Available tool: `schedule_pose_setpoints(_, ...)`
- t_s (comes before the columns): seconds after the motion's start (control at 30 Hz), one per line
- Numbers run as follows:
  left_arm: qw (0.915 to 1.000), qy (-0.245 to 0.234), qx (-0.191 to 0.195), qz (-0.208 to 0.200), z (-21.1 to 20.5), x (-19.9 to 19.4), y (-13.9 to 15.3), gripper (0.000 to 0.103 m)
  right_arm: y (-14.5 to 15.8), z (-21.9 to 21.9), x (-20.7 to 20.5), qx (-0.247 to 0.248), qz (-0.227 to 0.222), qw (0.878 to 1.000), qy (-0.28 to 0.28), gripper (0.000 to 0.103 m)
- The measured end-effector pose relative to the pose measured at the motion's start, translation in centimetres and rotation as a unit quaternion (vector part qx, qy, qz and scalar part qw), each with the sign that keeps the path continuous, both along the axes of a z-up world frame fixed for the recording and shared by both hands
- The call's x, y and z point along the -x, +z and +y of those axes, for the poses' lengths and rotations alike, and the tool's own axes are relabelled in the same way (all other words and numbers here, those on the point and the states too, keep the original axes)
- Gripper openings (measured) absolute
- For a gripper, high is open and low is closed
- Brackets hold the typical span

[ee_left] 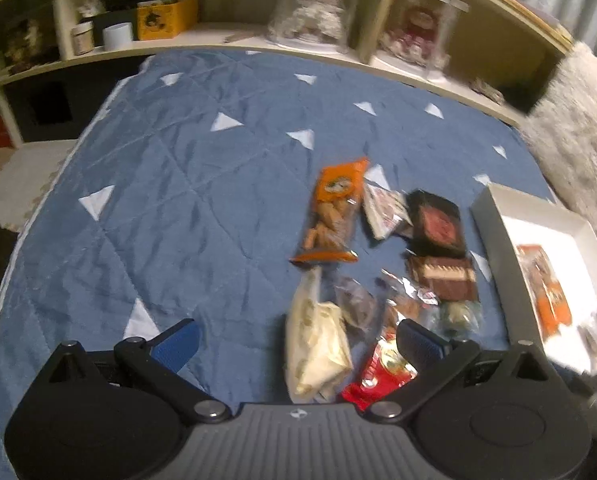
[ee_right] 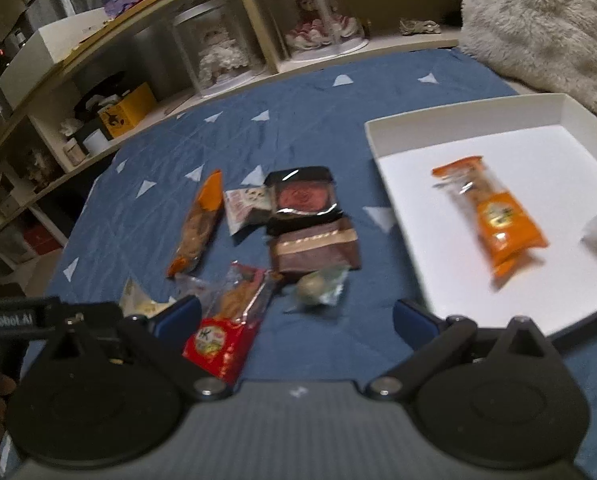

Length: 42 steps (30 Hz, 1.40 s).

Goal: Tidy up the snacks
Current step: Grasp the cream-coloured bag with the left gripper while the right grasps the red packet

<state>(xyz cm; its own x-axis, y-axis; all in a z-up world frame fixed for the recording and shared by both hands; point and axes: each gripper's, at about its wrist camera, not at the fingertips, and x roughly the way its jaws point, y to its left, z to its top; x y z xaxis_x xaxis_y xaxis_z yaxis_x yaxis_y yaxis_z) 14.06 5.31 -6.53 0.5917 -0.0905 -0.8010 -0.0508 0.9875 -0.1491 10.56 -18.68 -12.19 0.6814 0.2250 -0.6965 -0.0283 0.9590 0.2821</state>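
On the blue quilt [ee_left: 178, 200] ahead of me the loose snacks lie in a cluster: an orange pack [ee_left: 332, 210], a black pack [ee_left: 438, 220] with a brown one [ee_left: 446, 278] just below it, a cream bag [ee_left: 318, 344], a red pack [ee_left: 378, 372], a small green-wrapped ball [ee_right: 318, 286] and a few clear wrappers I can't read through the blur. To their right sits the white tray [ee_right: 398, 136], and it already holds an orange bar [ee_right: 498, 216], with another wrapper at its right edge mostly cut off.

My left gripper [ee_left: 298, 344] is spread wide and holds nothing; the cream bag and the red pack lie in the span between its fingers, beneath it rather than pinched. My right gripper [ee_right: 298, 316] is equally wide and empty, hanging over bare quilt just beside the tray's near corner, the red pack next to its left finger [ee_right: 182, 314].

I judge I'm early in the sorting: one or two snacks are in the tray, most are still out. The step in hand looks like choosing the next pick. The right tool is nearest the green ball and the red pack; either calls for dropping lower, centring the fingers around one item only, closing gently on the crinkly wrapper, then lifting across to a bare part of the tray. Neighbours crowd close, so a clean single grasp matters.
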Motion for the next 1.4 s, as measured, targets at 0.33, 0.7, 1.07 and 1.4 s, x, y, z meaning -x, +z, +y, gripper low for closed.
schedule_pose_setpoints(0.33,0.9986,0.035,0.037,0.015,1.8,-1.7,-1.4,0.103,-3.2,4.2,-1.7,-0.002,0.018,1.000,0.016,0.103)
schedule_pose_setpoints(0.7,0.9978,-0.003,0.029,0.060,0.6,-2.3,-3.2,0.103,-5.0,5.9,-1.9,0.024,0.043,0.998,0.032,0.102)
schedule_pose_setpoints(1.07,0.9971,-0.041,-0.034,0.054,-2.2,-2.0,-4.1,0.103,-4.0,3.5,-0.2,0.026,0.034,0.998,0.056,0.054)
schedule_pose_setpoints(1.4,0.9922,-0.022,-0.104,0.065,-1.4,-2.8,-4.6,0.103,-3.8,2.2,2.1,0.026,0.048,0.997,0.058,0.054)
